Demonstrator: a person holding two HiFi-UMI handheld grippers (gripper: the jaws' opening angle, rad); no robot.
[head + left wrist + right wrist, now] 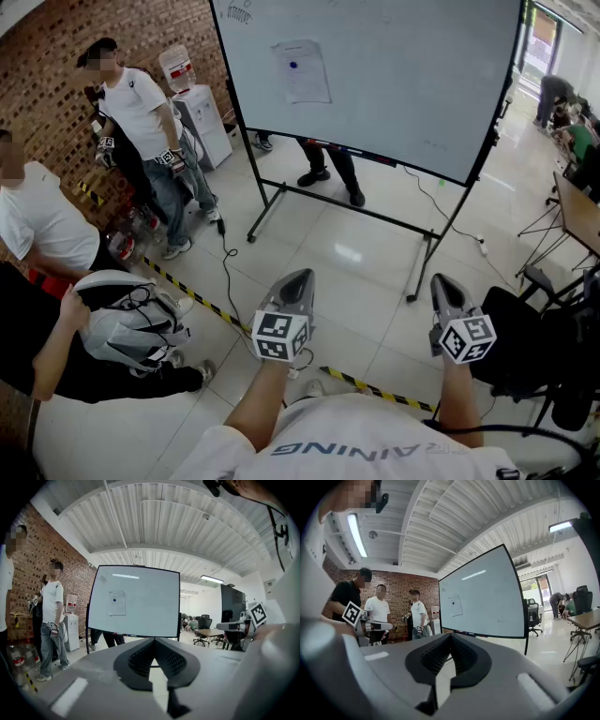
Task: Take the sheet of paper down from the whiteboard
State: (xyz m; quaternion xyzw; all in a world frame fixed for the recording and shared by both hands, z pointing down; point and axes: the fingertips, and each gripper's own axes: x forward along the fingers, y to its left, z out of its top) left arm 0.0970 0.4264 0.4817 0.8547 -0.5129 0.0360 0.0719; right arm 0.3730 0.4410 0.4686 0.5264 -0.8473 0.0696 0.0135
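Note:
A sheet of paper [301, 71] hangs on the upper left of the rolling whiteboard [403, 84], pinned by a small blue magnet [293, 66]. In the left gripper view the paper [116, 603] is straight ahead, and in the right gripper view the paper [454, 605] is ahead and slightly left. Both grippers are held level, well short of the board, over the tiled floor. My left gripper [300, 277] [153, 640] is shut with nothing in it. My right gripper [442, 280] [450, 635] is also shut and empty.
Three people stand or sit along the brick wall at left, near a water dispenser [202, 120] and a backpack [127, 321]. Yellow-black tape [202, 302] and a cable cross the floor. Someone's legs [330, 167] show behind the board. A black chair [530, 356] and a desk [577, 214] are at right.

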